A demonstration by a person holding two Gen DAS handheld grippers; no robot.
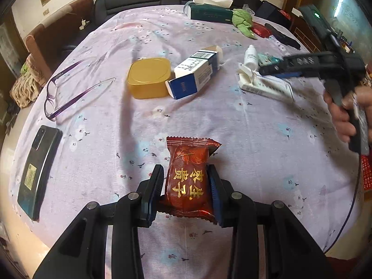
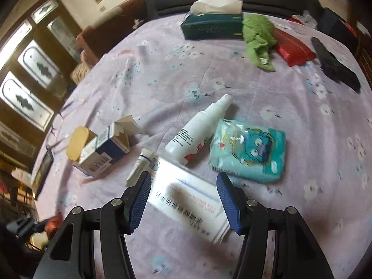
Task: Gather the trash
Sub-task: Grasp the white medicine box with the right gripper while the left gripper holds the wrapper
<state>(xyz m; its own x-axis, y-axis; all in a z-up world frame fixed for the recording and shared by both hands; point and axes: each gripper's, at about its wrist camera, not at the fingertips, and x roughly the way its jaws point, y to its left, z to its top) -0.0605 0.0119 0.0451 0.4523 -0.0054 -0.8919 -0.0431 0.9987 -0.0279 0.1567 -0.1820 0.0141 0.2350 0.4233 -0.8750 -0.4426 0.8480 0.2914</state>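
Progress is early: left gripper (image 1: 186,183) pinches red snack wrapper (image 1: 188,176) between its pads. Right gripper (image 2: 183,200) spread, empty, white box (image 2: 190,197) below its fingers. Opened carton (image 2: 104,148) ahead-left, uncollected; no bin visible.

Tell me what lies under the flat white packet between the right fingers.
The white packet lies on the lilac floral tablecloth. A small white tube pokes out at its far left corner, apparently tucked beneath. Whatever else lies beneath is covered; the packet is blurred.

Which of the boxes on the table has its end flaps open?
The blue-and-white carton beside the yellow tin; the teal tissue box has no flaps.
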